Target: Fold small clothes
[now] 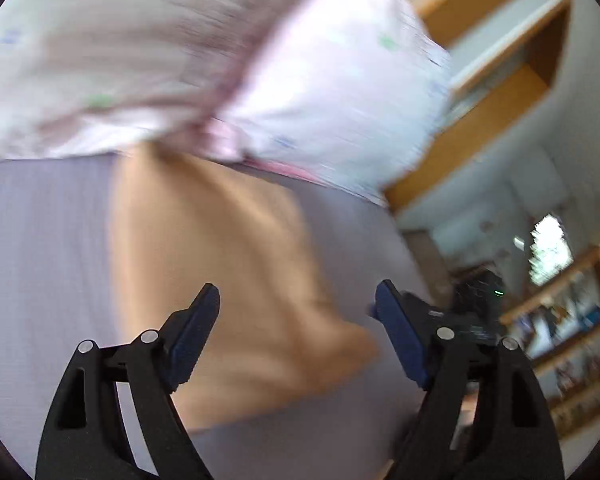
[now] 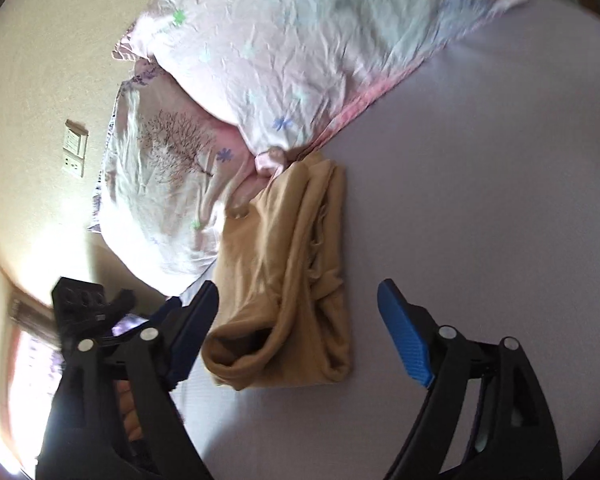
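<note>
A tan garment (image 2: pixel 292 280) lies folded into a long strip on the lavender bed sheet (image 2: pixel 480 200), its far end touching the pillows. It shows blurred in the left wrist view (image 1: pixel 228 272). My left gripper (image 1: pixel 298 300) is open and empty, held above the garment. My right gripper (image 2: pixel 298 296) is open and empty, its jaws spread over the near end of the garment, not touching it. The left gripper also shows in the right wrist view (image 2: pixel 96 304) at the lower left.
Two floral pink-white pillows (image 2: pixel 300 48) (image 2: pixel 160 184) lie at the head of the bed. A wall with a switch plate (image 2: pixel 76 148) is at the left. Wooden shelving (image 1: pixel 500 92) and a bookcase (image 1: pixel 568 340) stand at the right.
</note>
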Motion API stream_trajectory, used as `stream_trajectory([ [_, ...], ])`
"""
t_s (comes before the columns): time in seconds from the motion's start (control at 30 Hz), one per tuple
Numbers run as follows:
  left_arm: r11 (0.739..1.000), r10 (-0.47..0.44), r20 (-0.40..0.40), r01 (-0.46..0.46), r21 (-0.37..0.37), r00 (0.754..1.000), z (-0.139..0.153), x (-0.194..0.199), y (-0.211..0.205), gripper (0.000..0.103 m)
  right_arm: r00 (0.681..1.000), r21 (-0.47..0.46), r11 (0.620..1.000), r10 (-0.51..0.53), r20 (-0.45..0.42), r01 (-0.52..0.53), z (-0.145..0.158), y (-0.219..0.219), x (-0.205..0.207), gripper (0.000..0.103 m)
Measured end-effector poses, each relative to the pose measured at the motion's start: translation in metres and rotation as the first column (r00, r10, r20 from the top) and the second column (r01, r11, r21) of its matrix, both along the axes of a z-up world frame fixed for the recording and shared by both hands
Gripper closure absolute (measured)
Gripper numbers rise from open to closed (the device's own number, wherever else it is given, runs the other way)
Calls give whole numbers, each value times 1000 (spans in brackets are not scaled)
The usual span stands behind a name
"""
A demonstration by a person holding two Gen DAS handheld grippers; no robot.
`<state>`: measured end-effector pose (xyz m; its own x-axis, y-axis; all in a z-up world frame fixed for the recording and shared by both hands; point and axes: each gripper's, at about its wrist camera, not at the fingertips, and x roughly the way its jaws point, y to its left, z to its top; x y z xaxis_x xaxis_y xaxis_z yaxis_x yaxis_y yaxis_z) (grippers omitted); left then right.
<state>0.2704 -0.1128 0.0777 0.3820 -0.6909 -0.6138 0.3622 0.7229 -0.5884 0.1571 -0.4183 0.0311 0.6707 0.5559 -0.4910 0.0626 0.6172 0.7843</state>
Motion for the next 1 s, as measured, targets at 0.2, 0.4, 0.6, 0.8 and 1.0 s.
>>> stream_trajectory([
  [0.2, 991, 67, -178, -46, 124, 982, -54, 19, 29, 23, 988, -53, 993, 98, -116, -105, -15, 43, 49, 18],
  [0.4, 997, -34, -193, 47, 60, 981, -78, 17, 4, 25, 980, -202, 966, 134, -148, -163, -24, 73, 53, 59],
  [0.6, 1000, -13, -109, 11, -17, 994, -69, 10, 11, 72, 986, -165, 972, 169, -8, -168, -6, 83, 40, 71],
  [0.8, 995, 99, 31, -100, 23, 995, -36, -10, 81, 65, 954, -230, 937, 287, 87, -261, 17, 146, 57, 69],
  [1.0, 970, 195, 76, -204, 130, 978, -38, -25, 126, 64, 979, -408, 895, 204, 10, -183, 7, 170, 50, 55],
])
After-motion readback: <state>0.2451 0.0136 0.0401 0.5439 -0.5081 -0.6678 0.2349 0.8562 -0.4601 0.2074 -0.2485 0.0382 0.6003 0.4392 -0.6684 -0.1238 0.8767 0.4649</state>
